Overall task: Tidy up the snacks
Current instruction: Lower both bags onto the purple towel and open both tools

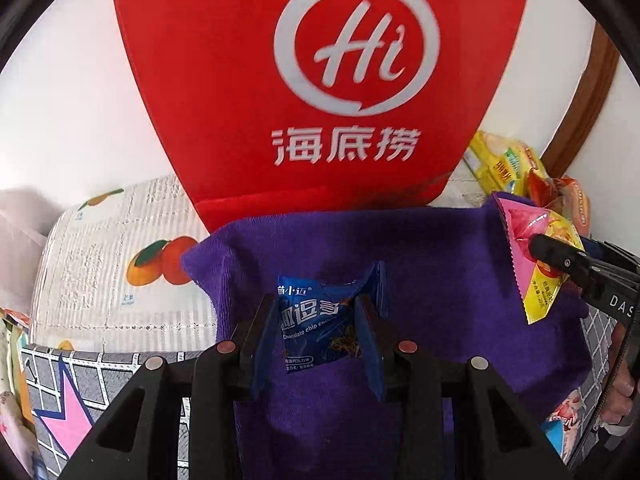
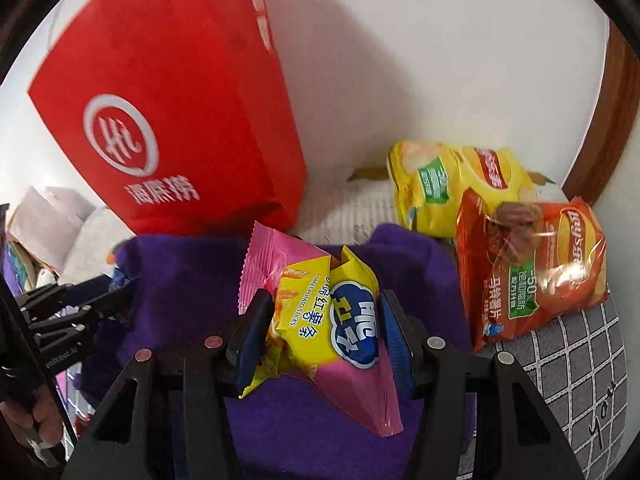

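On the far left, a fruit-print mat (image 1: 120, 264) lies on the tabletop (image 1: 76, 380), which wears a grey grid-pattern cover with a pink star. Beside it, a purple cloth (image 1: 440, 280) is spread out. Behind the cloth stands a red paper bag (image 1: 224, 92) with a white "Hi" logo, upright against the white wall.

The left tongs (image 1: 318, 320) are clamped on a blue chocolate-chip cookie packet (image 1: 316, 320), held over the middle of the purple cloth, with blue pads pressing its two sides.

Further right, the right tongs (image 2: 322, 326) are clamped on a pink and yellow sweet potato sticks packet (image 2: 320, 312), which is crumpled between the pads and held above the right part of the cloth; its pink crimped end juts up past the fingers.

Right of the cloth, a yellow chip bag (image 2: 448, 184) lies near the wall, and an orange Lay's chip bag (image 2: 536, 264) rests partly over it, its lower end on the grid cover. A brown wooden frame (image 2: 612, 120) borders the far right.
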`<state>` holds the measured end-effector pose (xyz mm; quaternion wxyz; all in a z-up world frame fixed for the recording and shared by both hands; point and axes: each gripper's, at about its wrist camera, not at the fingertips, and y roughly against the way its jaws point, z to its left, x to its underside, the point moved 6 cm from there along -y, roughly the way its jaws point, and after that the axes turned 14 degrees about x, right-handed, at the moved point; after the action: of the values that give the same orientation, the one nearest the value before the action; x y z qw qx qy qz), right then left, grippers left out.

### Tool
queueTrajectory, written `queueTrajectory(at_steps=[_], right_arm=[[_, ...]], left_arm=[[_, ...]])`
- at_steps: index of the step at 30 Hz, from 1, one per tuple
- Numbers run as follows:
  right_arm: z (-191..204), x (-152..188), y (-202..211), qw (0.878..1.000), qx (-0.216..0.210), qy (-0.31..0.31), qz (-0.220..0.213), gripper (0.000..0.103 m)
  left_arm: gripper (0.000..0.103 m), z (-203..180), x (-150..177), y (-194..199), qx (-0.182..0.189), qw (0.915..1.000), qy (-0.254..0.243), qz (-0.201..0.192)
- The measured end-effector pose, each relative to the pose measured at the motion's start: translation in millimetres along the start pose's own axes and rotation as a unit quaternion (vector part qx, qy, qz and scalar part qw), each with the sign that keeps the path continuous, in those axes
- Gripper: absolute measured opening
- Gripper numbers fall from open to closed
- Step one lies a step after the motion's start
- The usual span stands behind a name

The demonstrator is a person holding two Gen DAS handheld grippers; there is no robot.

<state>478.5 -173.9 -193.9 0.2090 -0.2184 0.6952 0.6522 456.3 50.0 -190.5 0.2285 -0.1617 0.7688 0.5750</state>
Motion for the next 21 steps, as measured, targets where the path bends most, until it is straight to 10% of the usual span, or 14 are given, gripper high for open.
queueTrajectory(at_steps=[21], right_arm=[[4,19,-35,0.999,0.012,0.020,0.041,0.056]], left_arm=[[0.038,3,11,-36,-0.003,0.9990,0.011,0.043]])
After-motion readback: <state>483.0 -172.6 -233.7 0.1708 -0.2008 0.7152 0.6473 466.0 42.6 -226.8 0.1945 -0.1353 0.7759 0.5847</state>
